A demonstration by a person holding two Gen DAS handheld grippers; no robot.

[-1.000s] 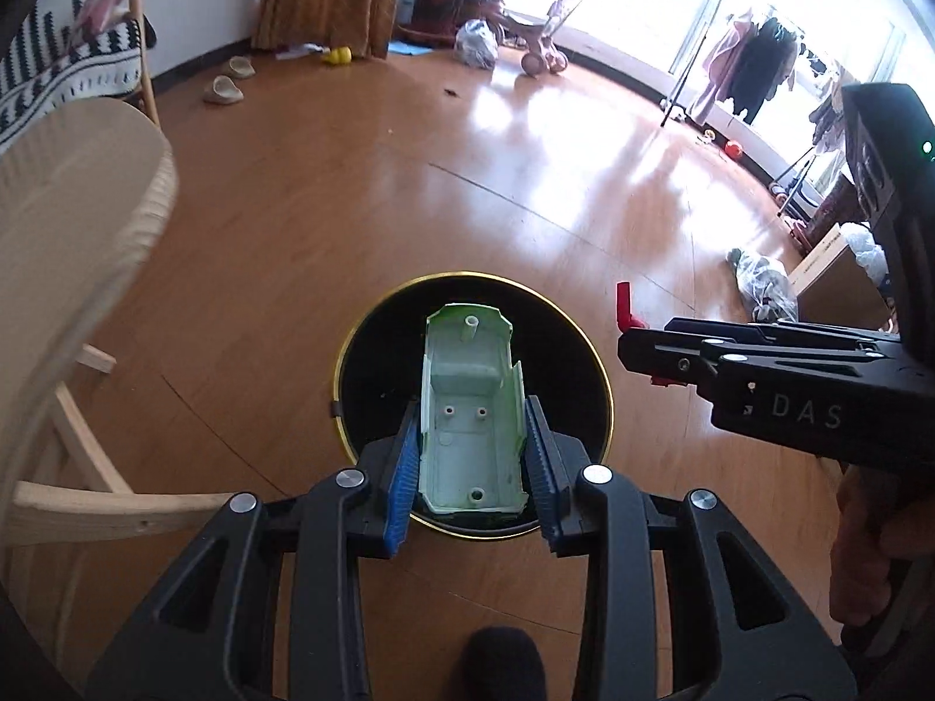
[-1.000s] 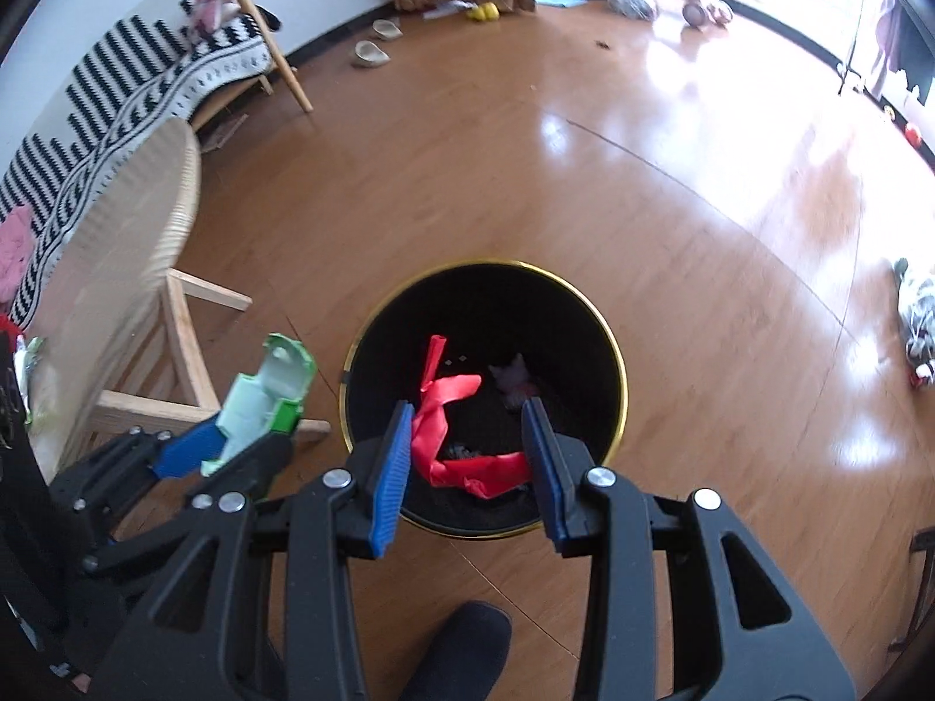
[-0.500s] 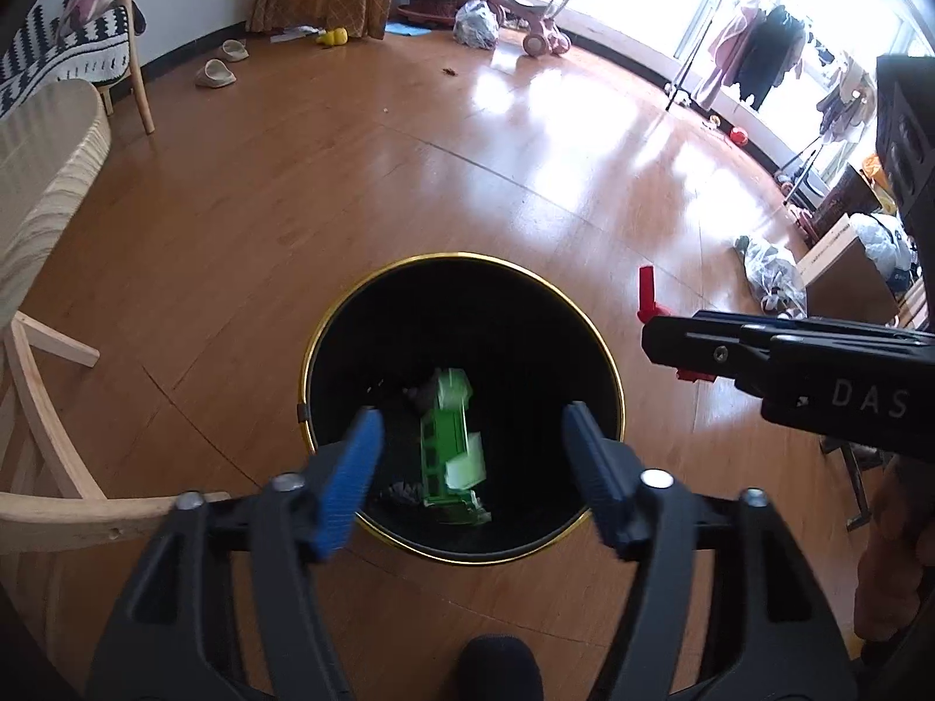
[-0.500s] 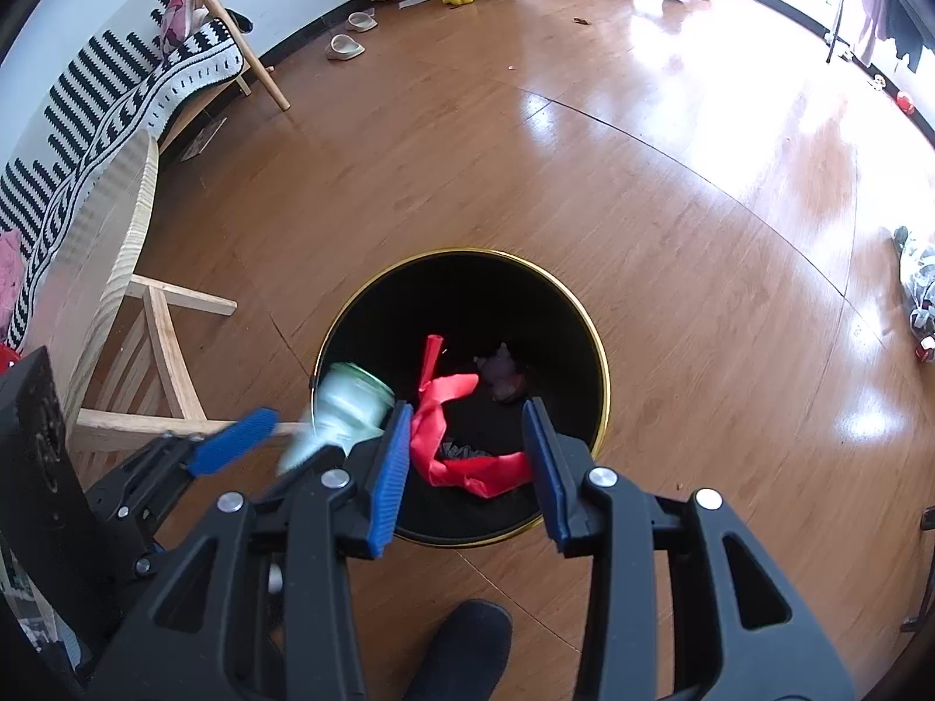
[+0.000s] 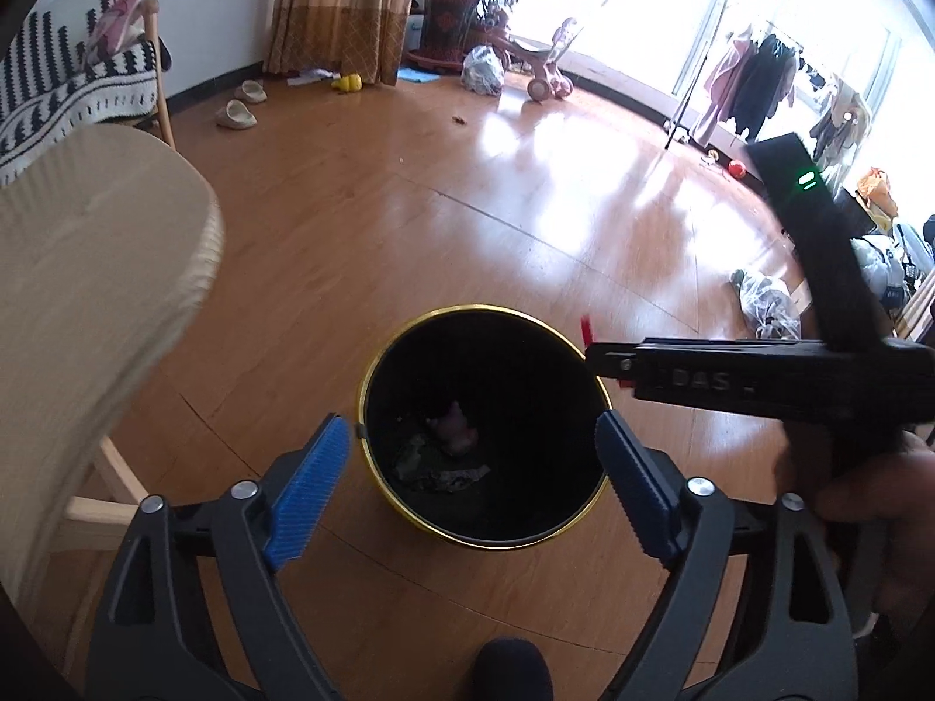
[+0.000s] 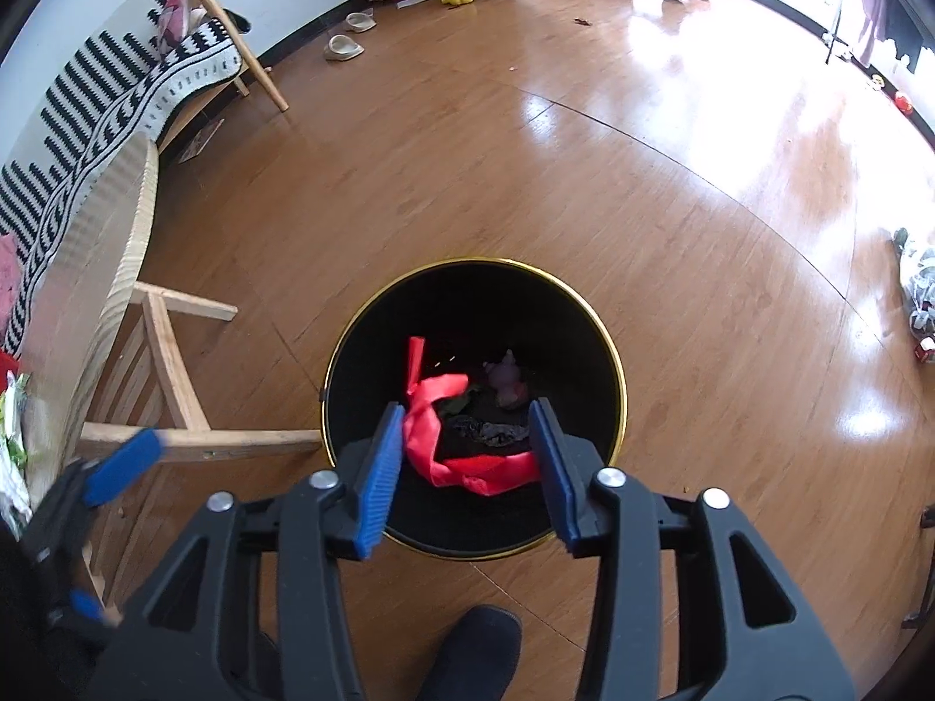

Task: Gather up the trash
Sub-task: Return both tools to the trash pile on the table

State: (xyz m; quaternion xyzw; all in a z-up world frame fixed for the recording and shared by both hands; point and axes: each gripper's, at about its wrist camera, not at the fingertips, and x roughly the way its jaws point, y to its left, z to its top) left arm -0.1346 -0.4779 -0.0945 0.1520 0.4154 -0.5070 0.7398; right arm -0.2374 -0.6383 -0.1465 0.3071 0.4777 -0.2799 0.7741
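A second ago our left gripper (image 5: 473,482) clamped the green plastic piece over the black bin (image 5: 374,403); now its blue pads stand wide apart with nothing between them, and we cannot make out the green piece among the dark scraps and pinkish lump (image 5: 453,431) at the bin's bottom just ahead of the fingertips. Our right gripper (image 6: 467,467) stays closed on the red ribbon (image 6: 435,409), held over the bin's near rim as before, the loop spanning between its pads. The left gripper has risen, so the bin looks smaller, and the wooden chair (image 5: 87,269) fills more of its left side.
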